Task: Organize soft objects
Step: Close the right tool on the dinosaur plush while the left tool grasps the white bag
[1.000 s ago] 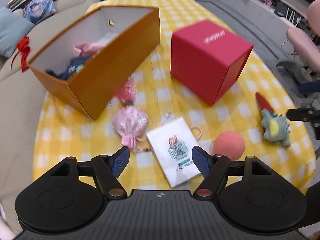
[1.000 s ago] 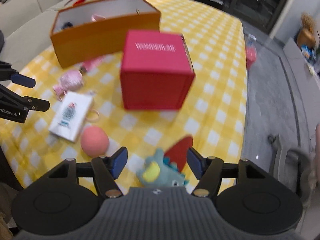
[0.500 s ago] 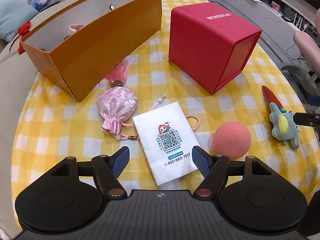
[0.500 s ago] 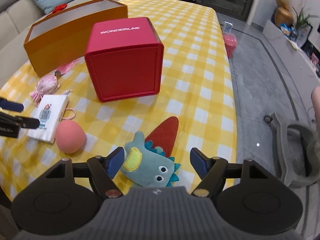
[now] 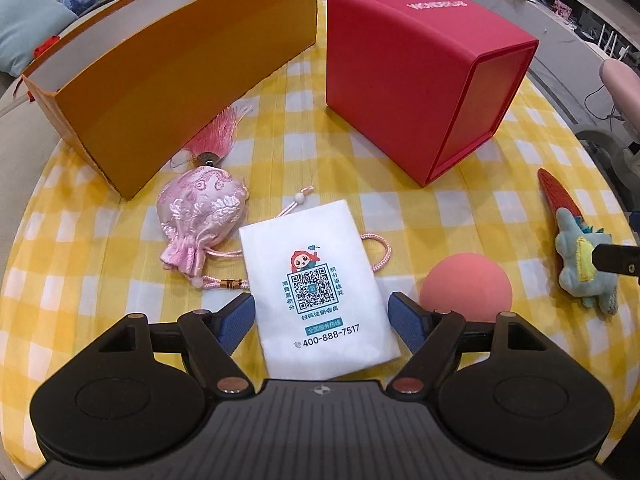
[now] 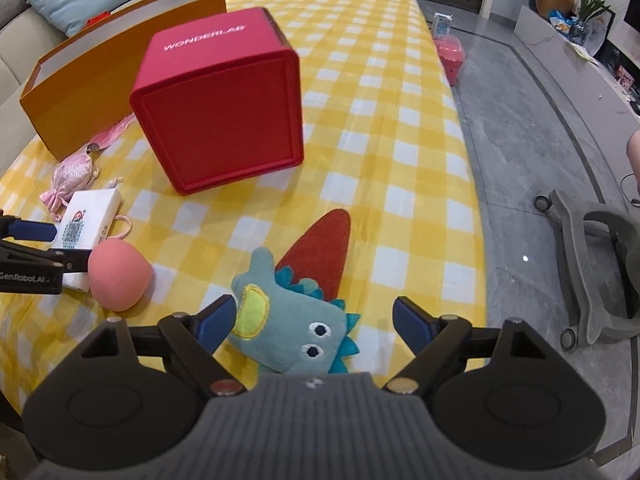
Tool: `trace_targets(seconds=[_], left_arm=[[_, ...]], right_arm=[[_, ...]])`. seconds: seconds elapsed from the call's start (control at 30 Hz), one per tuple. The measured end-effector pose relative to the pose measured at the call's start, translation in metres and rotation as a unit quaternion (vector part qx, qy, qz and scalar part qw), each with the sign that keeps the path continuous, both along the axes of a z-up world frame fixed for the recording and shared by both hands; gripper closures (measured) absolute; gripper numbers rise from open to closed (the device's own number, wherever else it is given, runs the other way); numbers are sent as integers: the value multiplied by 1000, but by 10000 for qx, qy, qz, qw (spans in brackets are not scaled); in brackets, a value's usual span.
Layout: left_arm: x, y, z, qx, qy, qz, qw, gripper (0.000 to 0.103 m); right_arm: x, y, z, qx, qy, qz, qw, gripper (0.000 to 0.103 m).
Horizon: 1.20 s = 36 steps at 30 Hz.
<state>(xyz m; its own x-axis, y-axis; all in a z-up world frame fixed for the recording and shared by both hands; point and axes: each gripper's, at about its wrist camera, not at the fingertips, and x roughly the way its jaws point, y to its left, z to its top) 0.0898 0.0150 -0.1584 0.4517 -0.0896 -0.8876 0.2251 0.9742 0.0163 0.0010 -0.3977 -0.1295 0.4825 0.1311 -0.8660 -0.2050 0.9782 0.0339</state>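
Opening over a teal plush dinosaur (image 6: 296, 324) with yellow patch, the right hand-held gripper (image 6: 312, 318) seemingly grips nothing.

Before you on the checked table (image 5: 400, 208): two boxes, one orange box (image 5: 172, 76) and one red box (image 5: 400, 80); one pink satin pouch (image 5: 200, 216), one white pouch (image 5: 320, 284), one pink ball (image 5: 466, 284), one plush dinosaur (image 6: 296, 328).

left tool (image 5: 320, 316): angled down, jaws opening | right tool (image 6: 312, 320): angled down, jaws opening
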Motion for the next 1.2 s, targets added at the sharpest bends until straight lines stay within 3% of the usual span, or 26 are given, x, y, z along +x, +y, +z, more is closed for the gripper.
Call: trace_targets(seconds=[0.33, 0.5, 0.83, 1.03, 1.13, 1.2], left_arm=[[4, -14, -13, 366, -86, -80, 9993, 4], [9, -4, -16, -5, -4, 158, 9999, 2], [8, -1, -19, -20, -270, 167, 9995, 0], [9, 1, -20, -4, -293, 203, 9994, 0], [9, 1, -19, -27, -294, 129, 9995, 14], [7, 1, -18, -93, -309, 40, 9995, 18]], right_arm=[[7, 15, -12, -100, 85, 64, 9999, 18], [9, 24, -20, -126, 157, 34, 9998, 18], [13, 36, -33, -315, 258, 106, 9991, 19], [13, 32, -34, -177, 289, 137, 9993, 23], [13, 32, -34, -164, 294, 167, 9993, 25], [13, 32, -34, -159, 298, 162, 9993, 25]])
